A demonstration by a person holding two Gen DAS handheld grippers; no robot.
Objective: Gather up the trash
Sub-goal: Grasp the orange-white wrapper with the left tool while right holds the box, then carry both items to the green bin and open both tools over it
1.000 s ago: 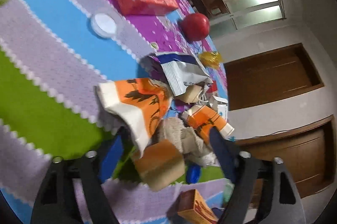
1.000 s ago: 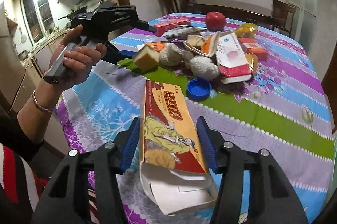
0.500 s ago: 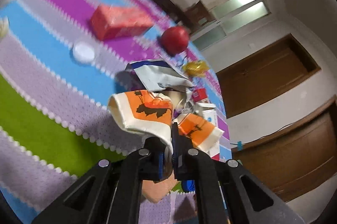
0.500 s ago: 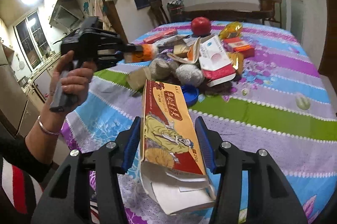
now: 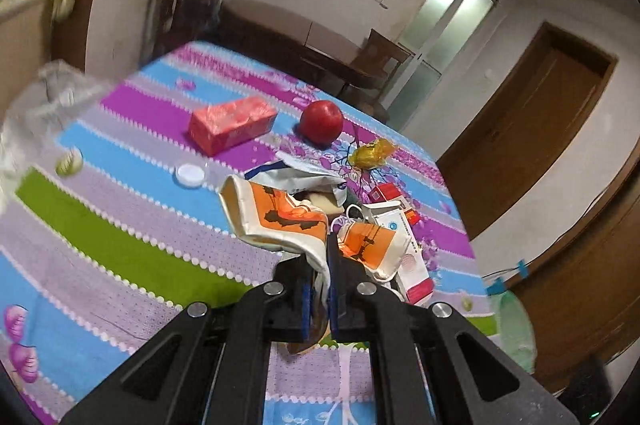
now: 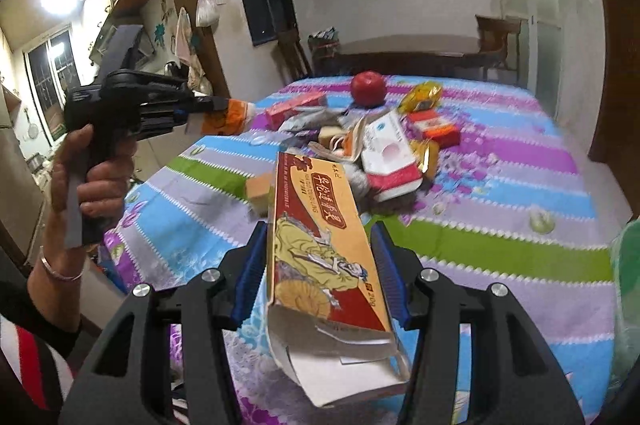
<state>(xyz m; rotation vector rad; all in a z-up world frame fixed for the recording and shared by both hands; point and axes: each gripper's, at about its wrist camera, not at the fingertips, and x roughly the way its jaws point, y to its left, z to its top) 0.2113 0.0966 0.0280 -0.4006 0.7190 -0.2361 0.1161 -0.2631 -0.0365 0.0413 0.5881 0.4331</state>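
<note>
The left gripper [image 5: 320, 289] has snapped shut on the crumpled orange-and-white paper wrapper [image 5: 280, 221], lifted in mid-frame above the striped tablecloth [image 5: 120, 237]. The right gripper [image 6: 320, 265] holds a long red-and-yellow cardboard box [image 6: 320, 245]. Both seem ready for binning.

Apple [image 6: 368, 89] at the far end of the surface [image 6: 500, 253]; wrapper pile [image 6: 384, 153] in front of it; long box [image 6: 320, 249] nearest; foam block [image 6: 261, 191] left of the box.
</note>
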